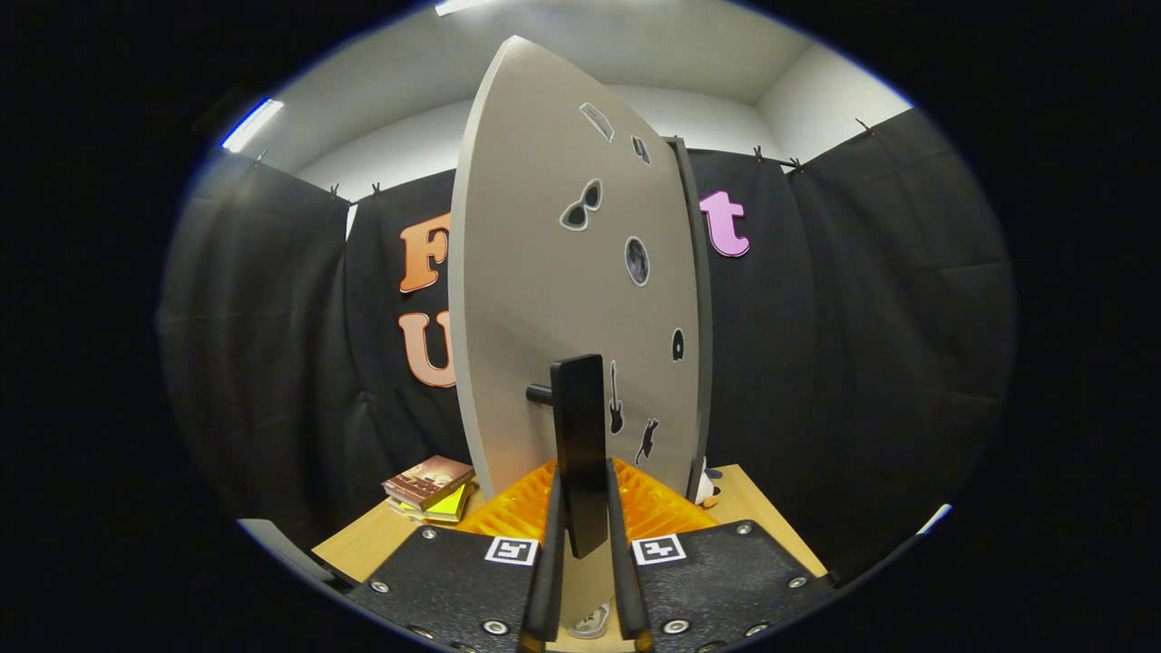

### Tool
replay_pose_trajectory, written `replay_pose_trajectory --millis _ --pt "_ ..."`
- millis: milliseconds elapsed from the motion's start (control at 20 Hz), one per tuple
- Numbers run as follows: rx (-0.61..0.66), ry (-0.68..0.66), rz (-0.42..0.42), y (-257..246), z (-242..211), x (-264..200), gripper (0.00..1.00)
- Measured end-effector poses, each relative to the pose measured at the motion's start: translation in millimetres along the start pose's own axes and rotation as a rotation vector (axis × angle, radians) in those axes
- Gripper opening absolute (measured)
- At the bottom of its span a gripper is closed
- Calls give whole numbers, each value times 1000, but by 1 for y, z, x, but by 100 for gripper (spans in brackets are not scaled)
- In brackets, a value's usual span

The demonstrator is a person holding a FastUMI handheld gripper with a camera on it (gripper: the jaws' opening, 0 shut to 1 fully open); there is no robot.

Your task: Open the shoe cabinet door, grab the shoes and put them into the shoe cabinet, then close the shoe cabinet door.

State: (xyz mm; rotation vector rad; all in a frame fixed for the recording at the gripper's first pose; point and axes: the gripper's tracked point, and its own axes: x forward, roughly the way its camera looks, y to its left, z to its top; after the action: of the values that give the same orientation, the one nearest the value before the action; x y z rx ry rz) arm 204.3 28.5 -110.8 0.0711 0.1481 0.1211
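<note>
The claw [580,508] is being held closed on the black bar handle [579,444] of the shoe cabinet door [553,272], with one finger pressing on each side of the upright bar. The handle is being carried on a short dark peg projecting from the door's face. The pale grey door is being seen standing upright and swung partly open, its free edge turned toward the camera and its hinged side meeting the darker cabinet edge [697,308] just behind it. Small black stickers, among them a pair of sunglasses [581,206], a guitar [615,399] and a cat [647,442], are being shown scattered across the door's face. A stack of books [429,487] is lying on the wooden desk [363,544] beside the door. A pale shoe [591,621] is being glimpsed low down between the fingers, on the desk below the handle; little of it can be made out. A small soft toy [706,485] is sitting on the desk at the foot of the cabinet's hinged side.
</note>
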Motion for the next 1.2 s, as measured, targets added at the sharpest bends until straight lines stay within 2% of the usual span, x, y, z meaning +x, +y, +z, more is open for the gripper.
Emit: replay_pose_trajectory --millis 400,750,950,1200 --pt "-28 -4 1 -54 -7 -22 19" --pt "-12 25 -71 -120 -20 -26 18" --pt "-4 24 -147 -162 -21 -28 11" --pt "69 46 -148 -180 -27 -27 12"
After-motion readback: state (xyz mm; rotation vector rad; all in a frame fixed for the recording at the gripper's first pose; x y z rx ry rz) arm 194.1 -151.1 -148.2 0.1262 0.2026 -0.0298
